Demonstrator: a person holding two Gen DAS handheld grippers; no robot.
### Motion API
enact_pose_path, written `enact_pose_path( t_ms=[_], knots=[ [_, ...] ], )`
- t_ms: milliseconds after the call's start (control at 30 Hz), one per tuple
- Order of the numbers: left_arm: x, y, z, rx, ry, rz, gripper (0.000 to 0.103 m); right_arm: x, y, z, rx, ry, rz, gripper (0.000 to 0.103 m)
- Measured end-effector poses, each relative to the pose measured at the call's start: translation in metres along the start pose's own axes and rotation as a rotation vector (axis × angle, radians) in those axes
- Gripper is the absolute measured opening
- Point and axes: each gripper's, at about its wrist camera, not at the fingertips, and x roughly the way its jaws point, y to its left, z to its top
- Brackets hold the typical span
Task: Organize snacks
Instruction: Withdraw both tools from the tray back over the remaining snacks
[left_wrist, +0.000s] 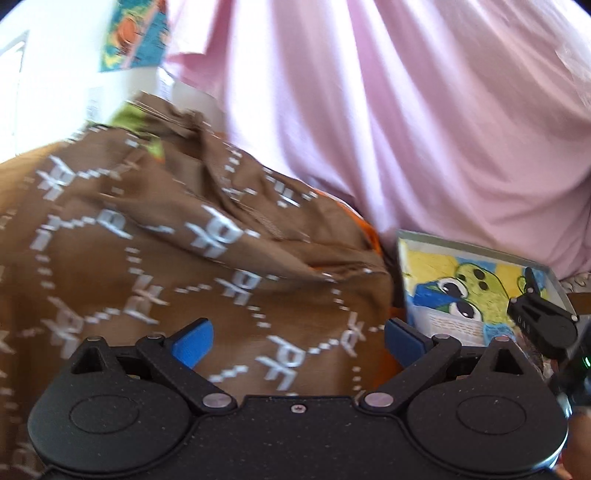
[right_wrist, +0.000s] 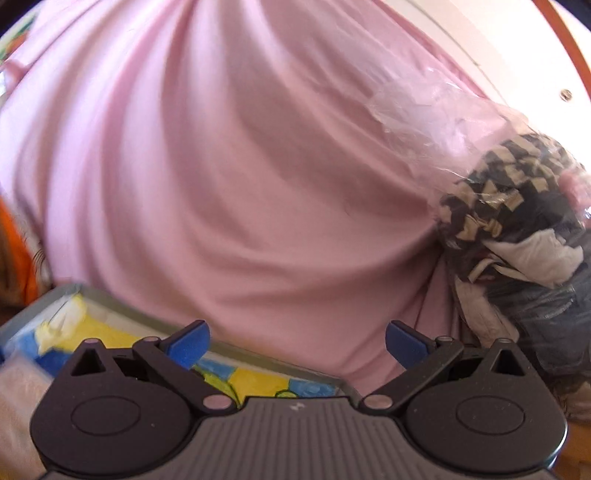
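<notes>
We look along two hand-held grippers at a pink cloth (right_wrist: 229, 166) that fills most of both views, and we take it as our landmark. Below its lower edge in the left wrist view sits a grey-rimmed tray (left_wrist: 554, 275) whose inside shows a yellow, blue and green cartoon picture; we cannot tell whether that picture is a packet lying in the tray or the tray's own lining. The same tray (right_wrist: 258, 349) appears under the cloth's hem in the right wrist view, partly behind the gripper body. To the left of the cloth a brown patterned bag (left_wrist: 155, 240) bulges, with a scrap of green wrapper (left_wrist: 129, 118) showing at its gathered top and an orange edge along its side; what the bag contains is hidden. At the cloth's right side a clear plastic bag (right_wrist: 517, 206) holds crumpled checkered and white fabric.

Motion blur smears the bag's pattern, and no snack can be read clearly.

The left gripper (left_wrist: 298, 338) points at the brown bag, its blue pads spread wide with nothing between them. The right gripper (right_wrist: 297, 341) faces the cloth above the tray, likewise spread and empty.
</notes>
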Motion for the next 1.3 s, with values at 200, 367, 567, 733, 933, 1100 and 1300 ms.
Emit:
enact_pose_path(
  t_ms=[200,367,567,733,933,1100,1300],
  knots=[
    [-0.015,0.011,-0.005,-0.011,-0.017,0.015,0.1,-0.024,0.001,0.009,0.017,-0.058,0.056,0.103],
    [-0.01,0.011,-0.014,-0.012,0.012,-0.006,0.1,-0.029,0.003,0.003,0.013,-0.049,0.081,0.103],
    [-0.004,0.009,-0.023,0.011,0.022,-0.018,0.1,-0.032,-0.002,0.0,0.027,-0.048,0.103,0.103],
    [-0.001,0.009,-0.028,-0.004,0.029,-0.028,0.1,-0.066,-0.021,0.005,0.08,-0.037,0.197,0.103],
    [-0.012,0.009,-0.036,-0.006,0.029,-0.027,0.102,-0.115,-0.034,0.006,0.101,0.018,0.36,0.103],
    [-0.028,0.01,-0.044,0.036,0.022,-0.022,0.102,-0.145,-0.035,0.001,0.082,0.075,0.484,0.103],
    [-0.043,0.018,-0.059,0.083,0.033,-0.028,0.102,-0.174,-0.026,-0.008,0.006,0.136,0.637,0.103]
  ],
)
